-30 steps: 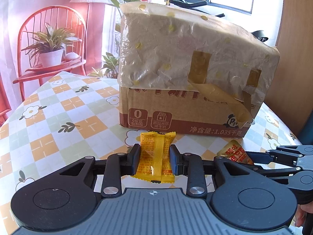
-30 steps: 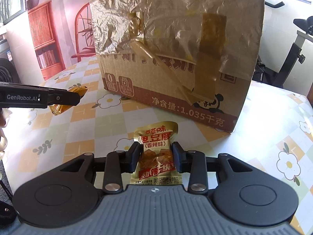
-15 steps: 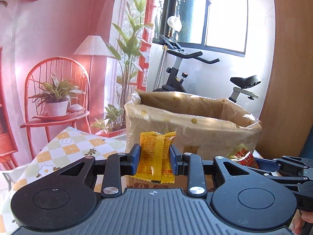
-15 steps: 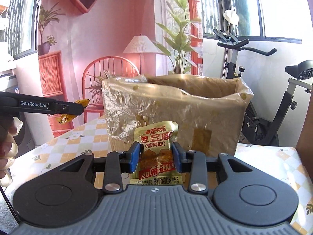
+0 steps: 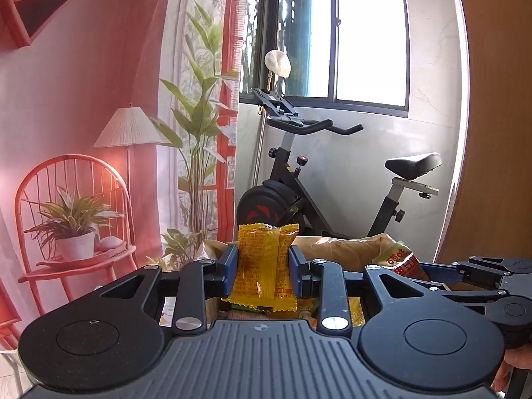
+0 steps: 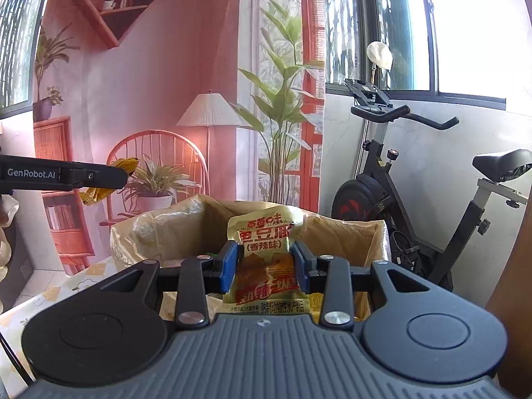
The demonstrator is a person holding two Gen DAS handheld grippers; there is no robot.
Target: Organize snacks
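Note:
My left gripper (image 5: 263, 267) is shut on a yellow snack packet (image 5: 263, 259), held upright above the open cardboard box (image 5: 335, 249). Several snack packets (image 5: 306, 309) lie inside the box, seen below the fingers. My right gripper (image 6: 266, 266) is shut on a tan tofu snack packet (image 6: 266, 259) with red lettering, held above the same plastic-lined box (image 6: 342, 236). The right gripper with its packet (image 5: 404, 262) shows at the right of the left wrist view. The left gripper's finger (image 6: 89, 176) and its yellow packet (image 6: 99, 193) show at the left of the right wrist view.
The box stands on a table with a checked flower-print cloth (image 6: 83, 282). Behind are an exercise bike (image 5: 316, 196), a red chair with a potted plant (image 5: 71, 229), a floor lamp (image 6: 209, 113) and a wooden panel (image 5: 498, 133) at the right.
Both grippers have risen from table level in front of the box to above its open top, each still holding its packet. The box's inside now shows.

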